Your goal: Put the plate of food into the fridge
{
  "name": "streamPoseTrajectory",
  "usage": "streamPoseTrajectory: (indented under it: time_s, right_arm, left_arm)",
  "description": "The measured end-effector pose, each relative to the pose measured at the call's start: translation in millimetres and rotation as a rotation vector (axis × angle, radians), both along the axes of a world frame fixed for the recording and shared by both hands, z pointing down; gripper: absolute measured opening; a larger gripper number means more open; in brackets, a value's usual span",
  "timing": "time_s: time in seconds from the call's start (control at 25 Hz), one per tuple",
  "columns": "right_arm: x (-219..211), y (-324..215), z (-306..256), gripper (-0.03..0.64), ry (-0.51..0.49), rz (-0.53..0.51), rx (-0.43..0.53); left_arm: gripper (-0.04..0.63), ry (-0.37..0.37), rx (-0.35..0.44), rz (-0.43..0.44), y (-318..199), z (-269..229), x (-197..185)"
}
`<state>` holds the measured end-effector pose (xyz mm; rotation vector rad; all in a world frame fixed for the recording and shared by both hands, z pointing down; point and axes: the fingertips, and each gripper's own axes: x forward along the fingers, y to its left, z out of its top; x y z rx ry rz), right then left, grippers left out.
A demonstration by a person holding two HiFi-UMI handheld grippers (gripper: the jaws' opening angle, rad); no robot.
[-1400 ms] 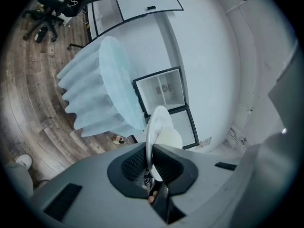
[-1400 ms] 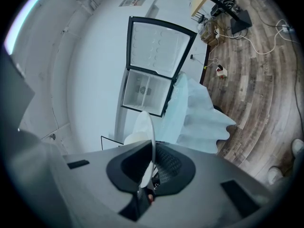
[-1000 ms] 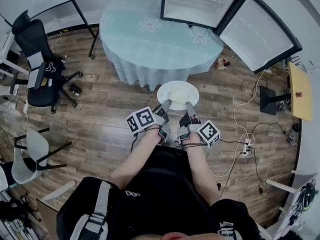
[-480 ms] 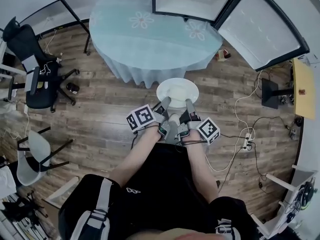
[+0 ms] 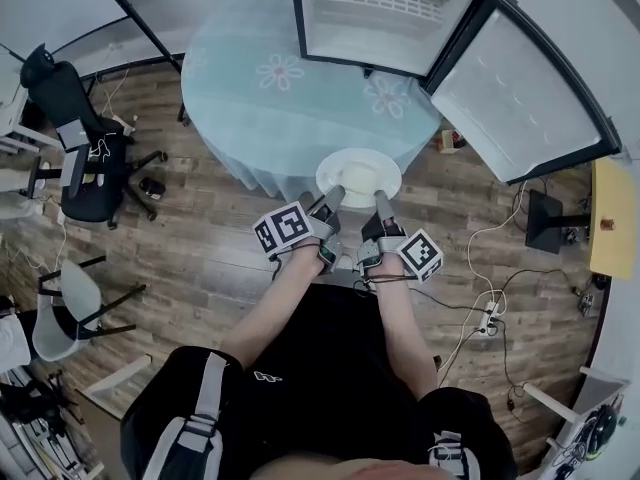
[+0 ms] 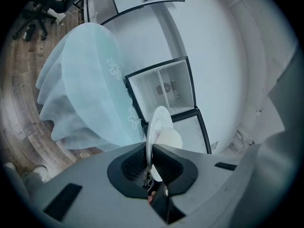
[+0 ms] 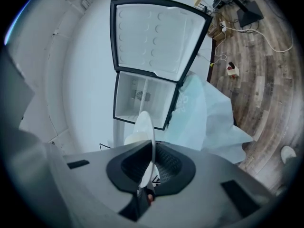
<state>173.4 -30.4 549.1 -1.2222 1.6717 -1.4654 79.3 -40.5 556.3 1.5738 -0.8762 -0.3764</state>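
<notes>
Room: wood-plank floor (image 5: 210, 248), with a round table (image 5: 300, 108) under a pale blue tablecloth printed with flowers. Beyond the table stood the fridge (image 5: 375, 13), open, its door (image 5: 520, 83) swung out to the right in the head view. A wire shelf showed inside the cabinet. A black office chair (image 5: 75, 133) and a grey chair (image 5: 62, 308) stood at the left, well apart from the table. Cables (image 5: 480, 268) lay loose on the floor at the right.

The person stood at the table's near side, both forearms held out forward.

Plate (image 5: 358, 176): white, round, held roughly level in the air at the table's near edge, where it overlapped the cloth's hem in the head view. It carried a pale, rounded mound of food (image 6: 172, 137); the kind could not be made out. The plate was on the near side of the table from the fridge, well apart from it.

Left gripper (image 5: 336, 194): jaws pinched on the plate's near-left rim. Its own view showed the rim edge-on, clamped between the two pads.

Right gripper (image 5: 381, 198): jaws likewise clamped on the near-right rim, with the thin edge running straight between the pads in its own view.

The two grippers sat side by side, near each other, both pointing toward the table and the fridge. Both gripper views had the open cabinet straight ahead, past the plate.
</notes>
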Motion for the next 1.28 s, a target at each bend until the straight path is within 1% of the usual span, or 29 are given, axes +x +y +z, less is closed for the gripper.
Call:
streamPoseTrajectory:
  time_s: [0.08, 0.16, 0.24, 0.4, 0.56, 0.72, 0.84, 1.0, 1.12, 1.28]
  right_arm:
    - [0.8, -15.8, -3.9, 0.018, 0.003, -0.019, 0.013]
    - [-3.7, -29.2, -5.9, 0.018, 0.026, -0.043, 0.023]
    - [-7.4, -38.7, -6.7, 0.018, 0.027, -0.067, 0.033]
    - [-1.2, -52.4, 4.6, 0.018, 0.017, -0.088, 0.007]
    - [-17.4, -67.6, 17.2, 0.018, 0.006, -0.107, -0.031]
    - [-12.8, -92.0, 20.6, 0.02, 0.001, -0.105, -0.047]
    - [-13.3, -120.0, 12.0, 0.018, -0.013, -0.092, -0.028]
    - [-25.6, -157.6, -4.7, 0.02, -0.019, -0.087, 0.011]
    - [-35.5, -183.7, -15.7, 0.02, -0.01, -0.083, 0.026]
    - [-43.4, -209.9, -29.1, 0.02, -0.034, -0.044, 0.033]
  left_arm:
    - [0.034, 0.003, 0.013, -0.017, -14.4, -4.1, 0.6]
    - [0.034, 0.012, 0.013, -0.039, -25.4, -5.1, -5.1]
    - [0.034, 0.014, 0.008, -0.06, -31.6, -4.0, -8.3]
    - [0.034, -0.003, -0.009, -0.085, -43.4, 4.4, -3.0]
    - [0.034, -0.01, -0.048, -0.107, -56.3, 16.3, -19.2]
    - [0.034, -0.01, -0.061, -0.103, -81.6, 19.7, -14.5]
    - [0.034, -0.011, -0.039, -0.094, -109.6, 10.9, -14.1]
    - [0.032, -0.002, -0.008, -0.093, -149.1, -6.1, -25.7]
    - [0.032, -0.006, -0.003, -0.088, -176.3, -15.9, -35.6]
    - [0.032, -0.01, 0.014, -0.061, -208.3, -32.8, -43.6]
